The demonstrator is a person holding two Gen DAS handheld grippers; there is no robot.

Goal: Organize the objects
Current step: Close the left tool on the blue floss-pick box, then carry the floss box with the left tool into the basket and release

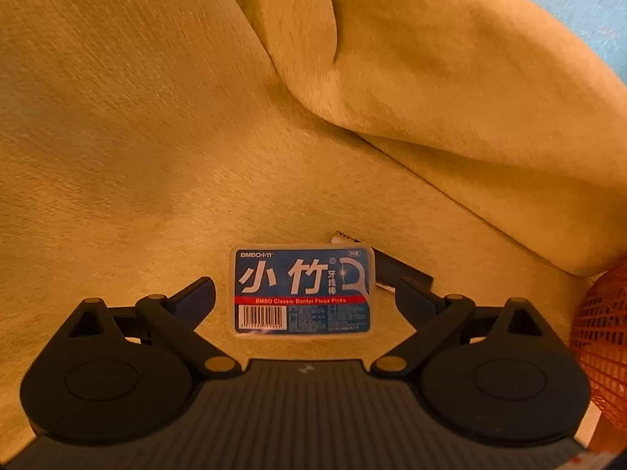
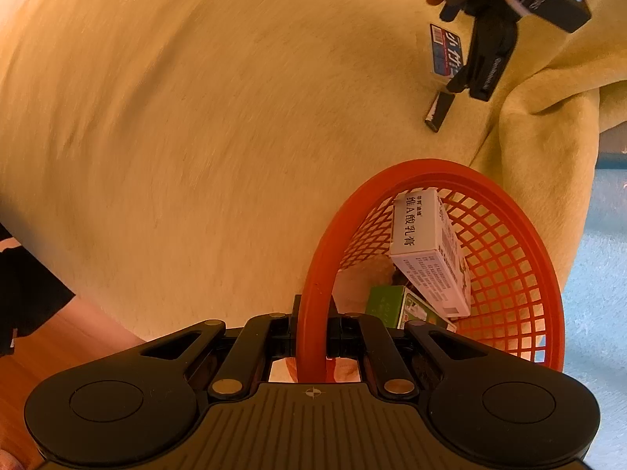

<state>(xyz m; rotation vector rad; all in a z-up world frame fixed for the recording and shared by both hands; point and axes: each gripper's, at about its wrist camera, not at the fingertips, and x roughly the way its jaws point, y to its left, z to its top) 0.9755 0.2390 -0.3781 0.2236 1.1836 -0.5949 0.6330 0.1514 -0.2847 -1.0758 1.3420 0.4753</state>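
I'm working over the yellow blanket [image 1: 156, 137], whose big fold rises along its far right edge, and my right gripper [image 2: 311, 337] is clamped tight on the rim of the orange basket [image 2: 509, 274], already holding a white box [image 2: 427, 250] and a green one [image 2: 395, 305]. My left gripper [image 1: 305, 293] stands wide open with nothing in it, straddling the floss pick box [image 1: 301, 290] lying flat. I reckon the soft pile could let that flat box slide or tip as I close, and a small dark object [image 1: 395, 270] just behind it might snag a fingertip.

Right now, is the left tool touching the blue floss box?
Apart. The left wrist view shows the left tool open, with yellow blanket visible between each finger and the floss box.
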